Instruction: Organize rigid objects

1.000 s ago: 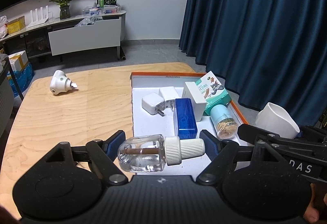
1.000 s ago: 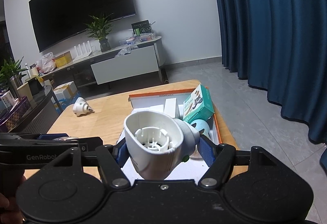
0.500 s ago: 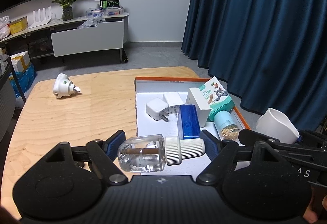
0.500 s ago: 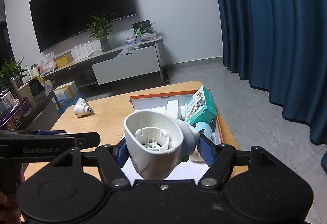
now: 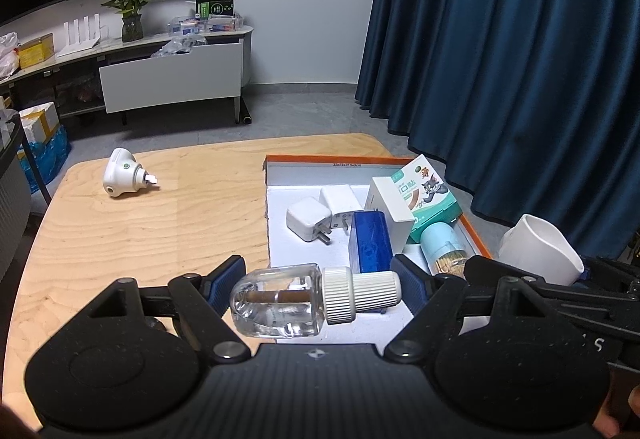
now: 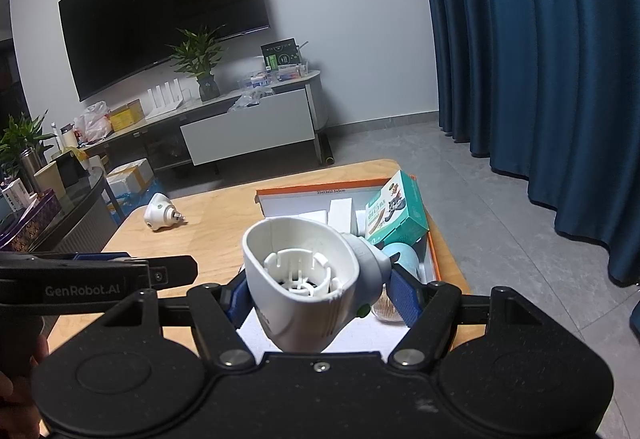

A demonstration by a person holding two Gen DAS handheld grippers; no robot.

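- Left gripper (image 5: 318, 289): fingers (image 5: 224, 281) clenched on clear bottle (image 5: 280, 299) w/ white ribbed cap (image 5: 362, 297); bottle lies sideways, cap to the right, brown wick visible inside. It hangs over near-left corner of tray, at the bench edge.
- Right gripper (image 6: 320, 291): fingers (image 6: 404, 299) grasping white plug-in heater shell (image 6: 304, 279), open socket end facing camera, small green dot low on its side. Held above near end of tray.
- Orange-rimmed tray (image 5: 344, 161) on right half of wood bench (image 5: 160, 223); holds two white chargers (image 5: 310, 219), blue box (image 5: 370, 247), white box (image 5: 392, 205), teal box w/ cartoon print (image 5: 434, 195), pale-blue toothpick jar (image 5: 444, 243). All packed close, mostly touching.
- Second white heater unit (image 5: 120, 179) lies on its side at far-left of bench, well apart from tray.
- Both grippers side by side, near each other.
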